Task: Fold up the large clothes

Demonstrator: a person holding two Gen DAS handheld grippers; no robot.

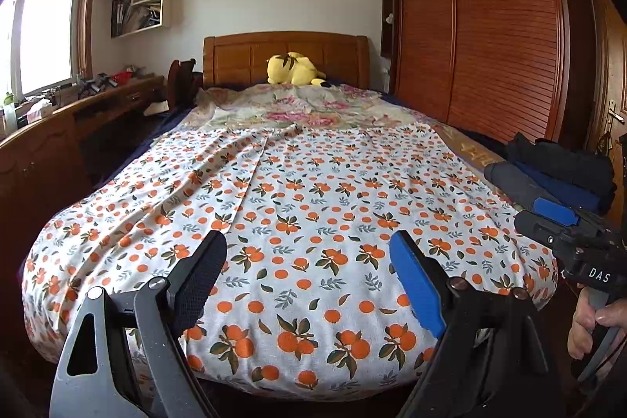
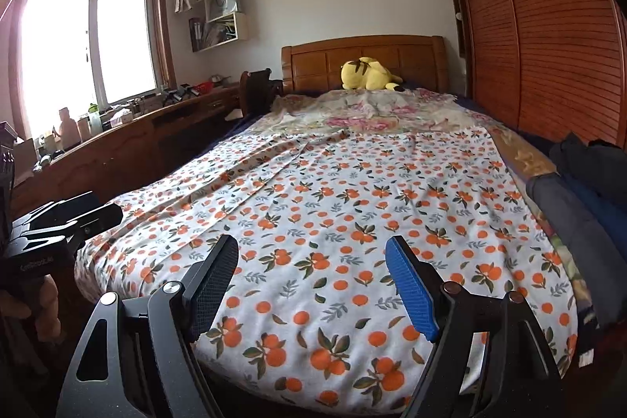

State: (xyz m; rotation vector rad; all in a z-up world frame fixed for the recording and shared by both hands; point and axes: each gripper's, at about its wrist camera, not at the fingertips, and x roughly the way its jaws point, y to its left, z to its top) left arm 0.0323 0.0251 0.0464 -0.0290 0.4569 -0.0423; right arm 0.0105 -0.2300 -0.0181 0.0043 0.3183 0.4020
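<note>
Nearest the lens, the left hand-held gripper (image 1: 307, 285) hangs with its black and blue fingers spread wide and nothing between them, level with the foot edge of the wooden bed (image 1: 286, 55) and aimed up its length. To its right, the right hand-held gripper (image 2: 311, 285) takes the same pose, fingers equally parted and bare; its handle, seen from the left camera, is wrapped by the person's right hand (image 1: 588, 324).

Just beyond both sets of fingertips lies the large white cloth printed with oranges and leaves (image 1: 298, 206), spread flat over most of the bed, its near hem draping off the foot end. It looks thin, soft and light, likely to sag and slide when lifted, so I would pinch it at the two near corners or along that hem, one gripper to each side. Diagonal wrinkles run across the cloth's left half.

Farther up the bed, a pink floral sheet (image 1: 309, 108) lies crumpled, and a yellow plush toy (image 1: 294, 69) rests against the headboard. Along the bed's right edge sits a stack of dark folded garments (image 1: 564, 171), possibly finished pieces, though the view there is poor.
</note>
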